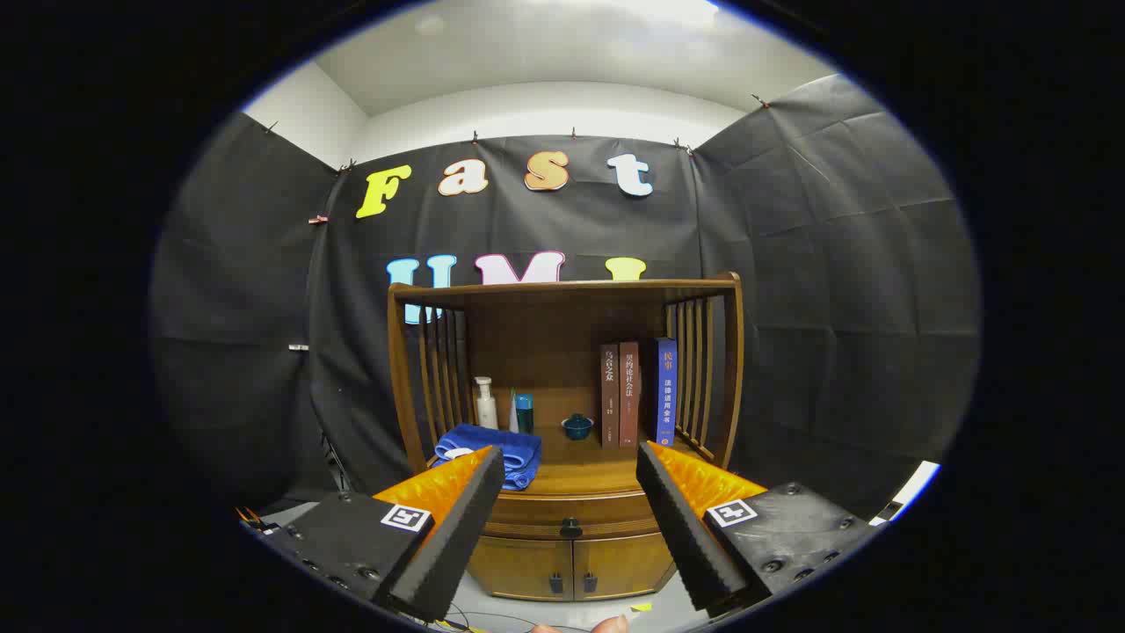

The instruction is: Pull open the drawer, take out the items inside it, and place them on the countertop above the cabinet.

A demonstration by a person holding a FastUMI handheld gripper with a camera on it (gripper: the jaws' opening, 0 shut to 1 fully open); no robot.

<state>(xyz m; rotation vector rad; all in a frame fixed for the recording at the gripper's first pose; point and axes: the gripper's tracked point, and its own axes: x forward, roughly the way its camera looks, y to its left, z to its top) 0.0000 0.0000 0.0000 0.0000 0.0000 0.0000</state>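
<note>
Tool (569, 466) — black screwed housings, square tag markers

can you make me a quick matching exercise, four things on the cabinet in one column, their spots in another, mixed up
Things:
1. folded blue towel
2. white pump bottle
3. small teal bowl
4. blue book

Spots:
A. last on the right in the row of books
B. mid-shelf, just left of the brown books
C. behind the towel, by the left slats
D. countertop front left, beside the open tool finger

Pairs: 1-D, 2-C, 3-B, 4-A
</note>
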